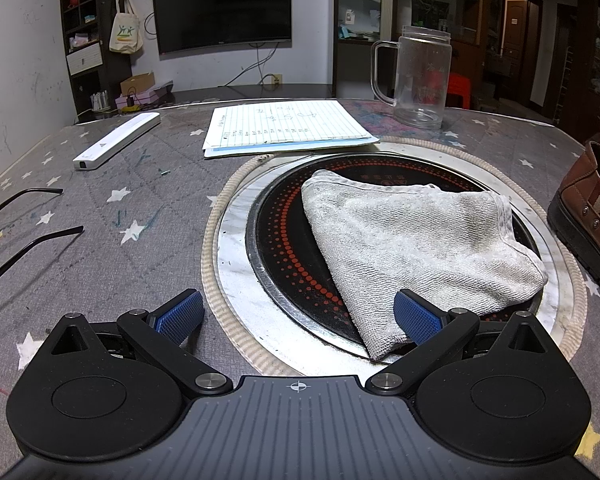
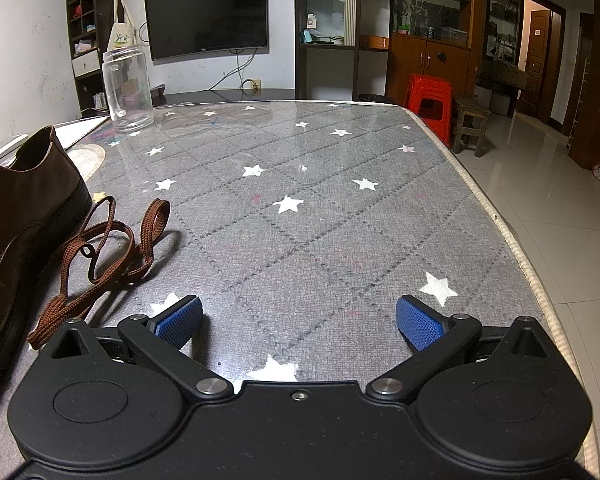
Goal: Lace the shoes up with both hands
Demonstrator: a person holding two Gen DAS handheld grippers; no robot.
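Nothing started — my left gripper (image 1: 298,314) and right gripper (image 2: 300,322) gape empty; next, grab the lace (image 2: 100,256) lower left by the shoe (image 2: 16,216).

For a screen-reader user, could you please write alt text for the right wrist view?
The right gripper hovers open and empty over a grey star-patterned table. To its left lie a loose brown shoelace and a brown leather shoe; a clear jar stands at the far edge.
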